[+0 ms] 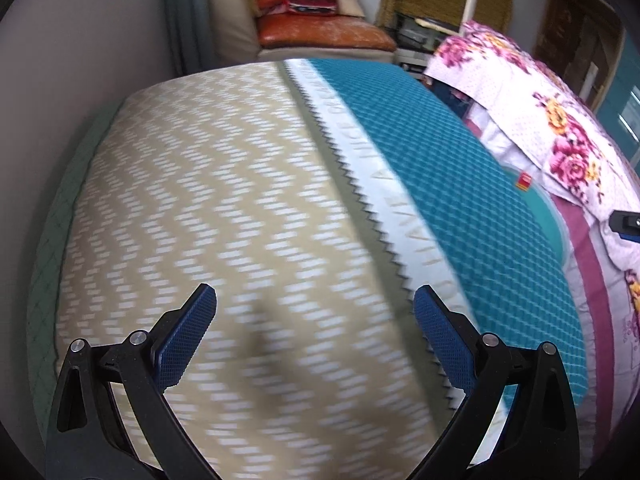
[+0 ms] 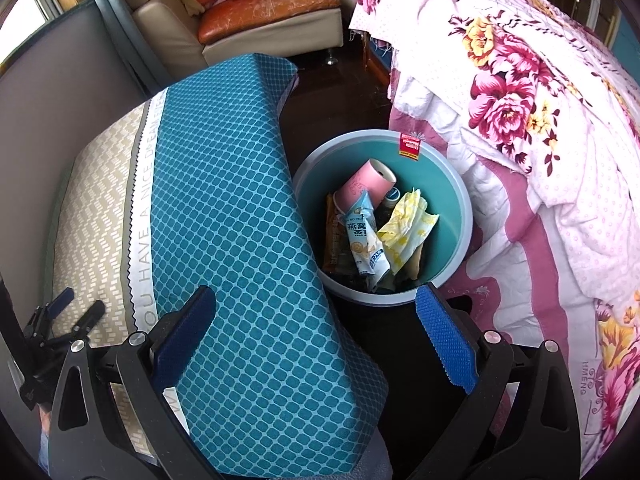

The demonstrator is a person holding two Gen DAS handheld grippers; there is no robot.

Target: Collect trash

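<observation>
Trash-filled bin lies just beyond the empty, spread right tongs.

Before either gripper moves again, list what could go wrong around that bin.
1. The teal bin sits squeezed between the blue-and-beige cushion and the floral quilt; a sideways swing of the right gripper could snag fabric or knock the rim.
2. Both grippers are open and empty; no loose trash shows outside the bin, so the left gripper, hovering over the cushion, may pinch its cover instead.
</observation>
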